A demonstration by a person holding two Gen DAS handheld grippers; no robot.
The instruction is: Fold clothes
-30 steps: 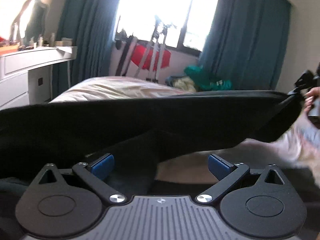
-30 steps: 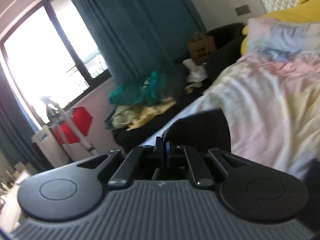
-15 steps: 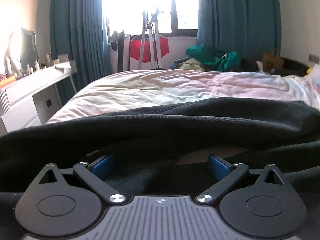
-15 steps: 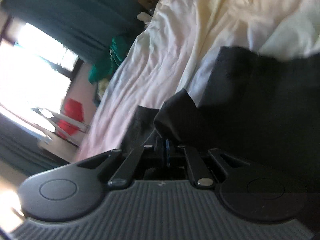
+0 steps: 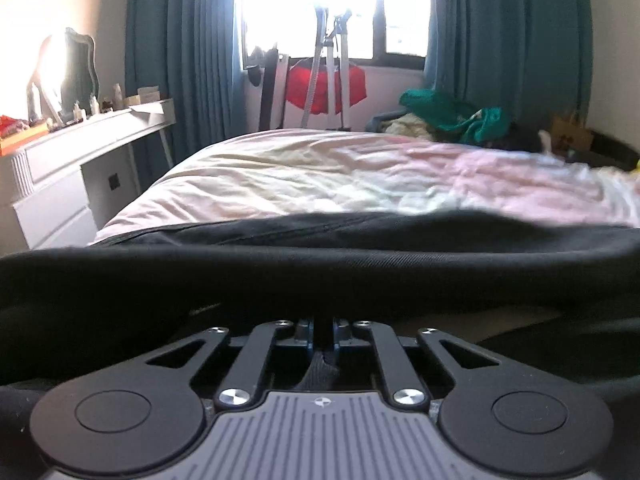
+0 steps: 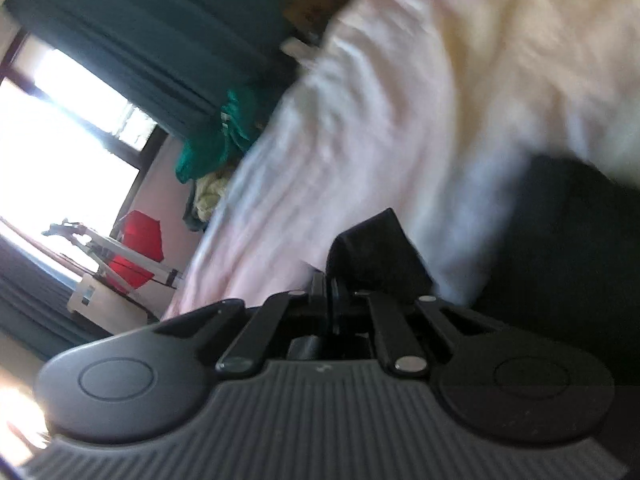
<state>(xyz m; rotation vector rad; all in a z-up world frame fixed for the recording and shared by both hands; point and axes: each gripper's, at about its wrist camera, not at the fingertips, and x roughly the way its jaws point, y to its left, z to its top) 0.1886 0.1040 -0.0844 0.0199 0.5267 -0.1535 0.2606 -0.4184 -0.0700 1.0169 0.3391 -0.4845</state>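
Left wrist view: nearest the camera, the left gripper [image 5: 323,330] has its two fingers drawn close together, pinching a fold of the black garment [image 5: 320,276] between the blue pads. The garment stretches across the whole width of the view just beyond the fingers, its upper edge sagging slightly, and it lies over the near end of the bed [image 5: 360,176]. Past it, the rumpled pale pink and cream bedding runs back toward the window [image 5: 312,4]. A white dresser [image 5: 76,160] stands to the left of the bed with a mirror [image 5: 68,72] on top. By the window stands a metal stand with a red cloth [image 5: 326,86], with teal curtains [image 5: 508,40] on either side and a heap of green clothes [image 5: 452,114] beyond the far right of the bed.

Right wrist view, tilted and blurred: the right gripper [image 6: 330,296] is likewise narrowed onto a corner of the black garment [image 6: 376,256], which rises just above the fingers. More black cloth lies to the right on the bed [image 6: 400,120]. Farther off are the green clothes [image 6: 212,148], the red cloth [image 6: 138,248] and the window [image 6: 60,148].
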